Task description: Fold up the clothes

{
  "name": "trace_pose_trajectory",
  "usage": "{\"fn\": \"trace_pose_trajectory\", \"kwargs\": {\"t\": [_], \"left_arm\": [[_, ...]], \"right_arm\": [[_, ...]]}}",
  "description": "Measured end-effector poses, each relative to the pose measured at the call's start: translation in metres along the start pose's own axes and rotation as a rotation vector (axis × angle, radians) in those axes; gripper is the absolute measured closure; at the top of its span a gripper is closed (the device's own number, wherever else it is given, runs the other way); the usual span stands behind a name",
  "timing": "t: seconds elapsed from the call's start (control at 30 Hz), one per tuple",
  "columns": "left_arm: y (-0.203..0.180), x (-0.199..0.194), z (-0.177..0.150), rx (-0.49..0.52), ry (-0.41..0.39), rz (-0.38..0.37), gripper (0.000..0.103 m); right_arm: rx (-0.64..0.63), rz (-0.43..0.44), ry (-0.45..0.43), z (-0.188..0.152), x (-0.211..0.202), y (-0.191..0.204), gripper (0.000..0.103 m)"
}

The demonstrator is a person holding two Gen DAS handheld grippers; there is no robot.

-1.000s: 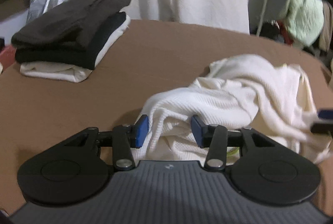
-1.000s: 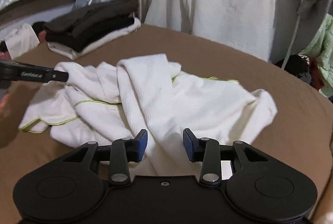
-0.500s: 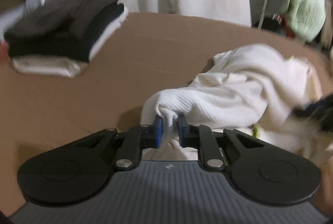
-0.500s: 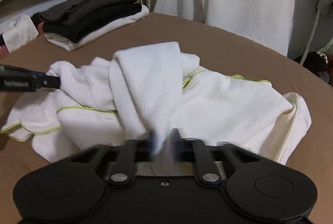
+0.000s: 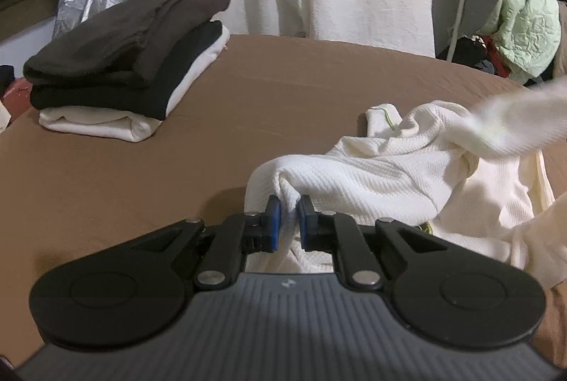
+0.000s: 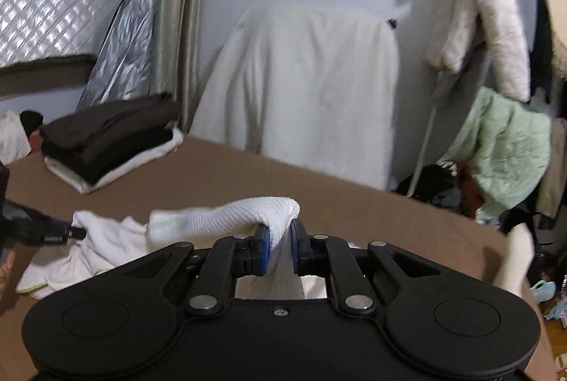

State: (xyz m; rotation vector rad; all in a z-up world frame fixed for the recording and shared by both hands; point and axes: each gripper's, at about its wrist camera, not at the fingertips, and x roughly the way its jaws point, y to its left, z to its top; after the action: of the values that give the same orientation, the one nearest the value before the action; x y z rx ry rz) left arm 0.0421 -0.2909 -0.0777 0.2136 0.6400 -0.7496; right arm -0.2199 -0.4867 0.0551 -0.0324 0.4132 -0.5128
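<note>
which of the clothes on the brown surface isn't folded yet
The white waffle-knit top, crumpled at the right and pinched by both claws, left and right. The others sit in a neat folded stack at the far left: dark pieces over white.

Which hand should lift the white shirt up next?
Right. The right gripper already holds its pinch of the white shirt above the brown bed; the left gripper grips low by the bed.
</note>
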Motion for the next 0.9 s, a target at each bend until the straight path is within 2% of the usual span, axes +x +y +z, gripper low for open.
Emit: {"fn": "trace_pose_trajectory", "kwargs": {"t": [0.1,0.13,0.23,0.3,0.37,0.43,0.5,0.53,0.57,0.6,0.63,0.67,0.7,0.8,0.87,0.9], "left_arm": [[0.005,-0.011,0.005,-0.016,-0.055,0.038,0.096],[0.008,-0.017,0.007,-0.029,-0.085,0.053,0.100],[0.022,-0.029,0.014,-0.073,-0.125,0.080,0.101],[0.032,-0.034,0.017,-0.102,-0.133,0.081,0.101],[0.037,-0.033,0.015,-0.108,-0.105,0.054,0.101],[0.038,-0.028,0.013,-0.122,-0.064,-0.005,0.098],[0.033,-0.024,0.011,-0.122,-0.045,-0.057,0.097],[0.028,-0.022,0.010,-0.113,-0.039,-0.077,0.092],[0.021,-0.021,0.009,-0.088,-0.034,-0.087,0.082],[0.013,-0.019,0.008,-0.052,-0.034,-0.092,0.074],[0.005,-0.019,0.006,-0.023,-0.035,-0.093,0.060],[-0.002,-0.020,0.005,0.003,-0.036,-0.102,0.055],[-0.010,-0.021,0.003,0.029,-0.037,-0.110,0.054],[-0.030,-0.024,0.000,0.082,-0.039,-0.160,0.049],[-0.043,-0.026,0.000,0.116,-0.048,-0.192,0.039],[-0.050,-0.025,0.002,0.131,-0.049,-0.203,0.031]], "right_arm": [[0.019,0.016,0.007,-0.001,-0.018,-0.010,0.090],[0.018,0.035,0.041,-0.007,-0.019,-0.009,0.090],[-0.001,0.092,0.172,-0.034,-0.013,-0.004,0.090],[-0.027,0.124,0.292,-0.059,-0.002,0.001,0.089],[-0.027,0.158,0.411,-0.082,0.012,0.003,0.088],[-0.004,0.200,0.509,-0.100,0.023,0.002,0.081],[0.076,0.275,0.517,-0.099,0.023,-0.003,0.078],[0.139,0.335,0.505,-0.094,0.022,-0.008,0.071],[0.213,0.408,0.487,-0.088,0.020,-0.015,0.063],[0.282,0.479,0.463,-0.084,0.018,-0.021,0.060],[0.344,0.534,0.437,-0.080,0.016,-0.025,0.056],[0.403,0.581,0.411,-0.077,0.014,-0.030,0.051],[0.439,0.611,0.392,-0.075,0.013,-0.032,0.049],[0.436,0.605,0.369,-0.069,0.016,-0.032,0.045],[0.377,0.535,0.381,-0.066,0.025,-0.032,0.044],[0.344,0.496,0.387,-0.064,0.034,-0.032,0.044]]}}
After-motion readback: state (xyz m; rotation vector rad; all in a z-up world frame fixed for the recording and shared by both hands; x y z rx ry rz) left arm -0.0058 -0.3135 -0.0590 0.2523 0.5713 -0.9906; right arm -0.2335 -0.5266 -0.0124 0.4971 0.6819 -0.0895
